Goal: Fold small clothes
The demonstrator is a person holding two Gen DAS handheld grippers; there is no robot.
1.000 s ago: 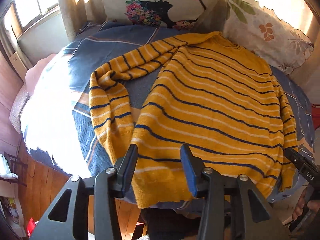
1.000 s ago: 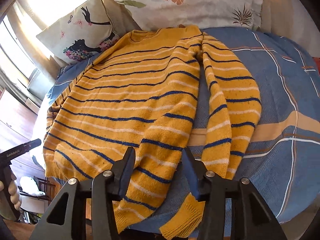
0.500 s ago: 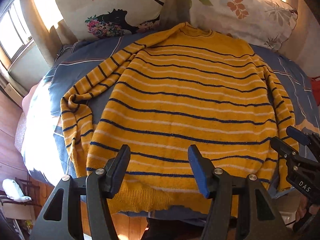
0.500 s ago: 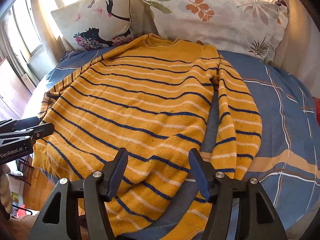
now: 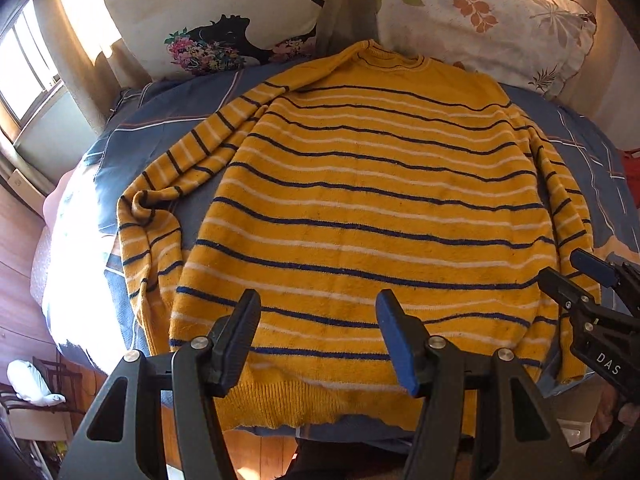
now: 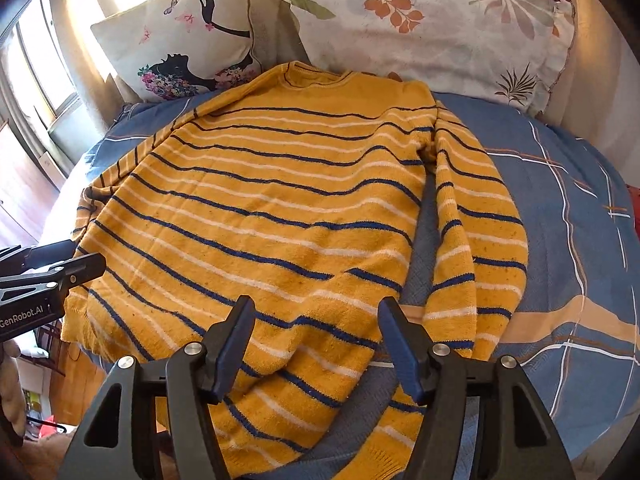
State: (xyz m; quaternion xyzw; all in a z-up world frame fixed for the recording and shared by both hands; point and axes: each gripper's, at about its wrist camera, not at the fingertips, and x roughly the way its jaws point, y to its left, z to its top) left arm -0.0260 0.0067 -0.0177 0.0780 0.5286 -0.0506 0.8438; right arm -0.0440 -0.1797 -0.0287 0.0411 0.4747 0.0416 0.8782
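We see the yellow striped sweater point(image 5: 372, 216) spread flat on the bed point(image 6: 580, 216), its ribbed hem at the bed's near edge, just under our left hand-held gripper point(image 5: 318, 338). Bare blue bedspread lies open beyond our right hand-held gripper point(image 6: 316, 340), past the sleeve point(image 6: 476, 248). Two pillows point(image 6: 420, 20) close off the far side. The grippers' sides read "DAS" and "GenRobot.AI". Both hand-held grippers are spread wide, holding nothing, above the sweater.

The sweater point(image 5: 368, 220) is fuzzy, matt knit with a ribbed hem. The bedsheet point(image 6: 568, 216) is smooth woven cloth. Each tool point(image 5: 318, 340) looks matt black plastic.
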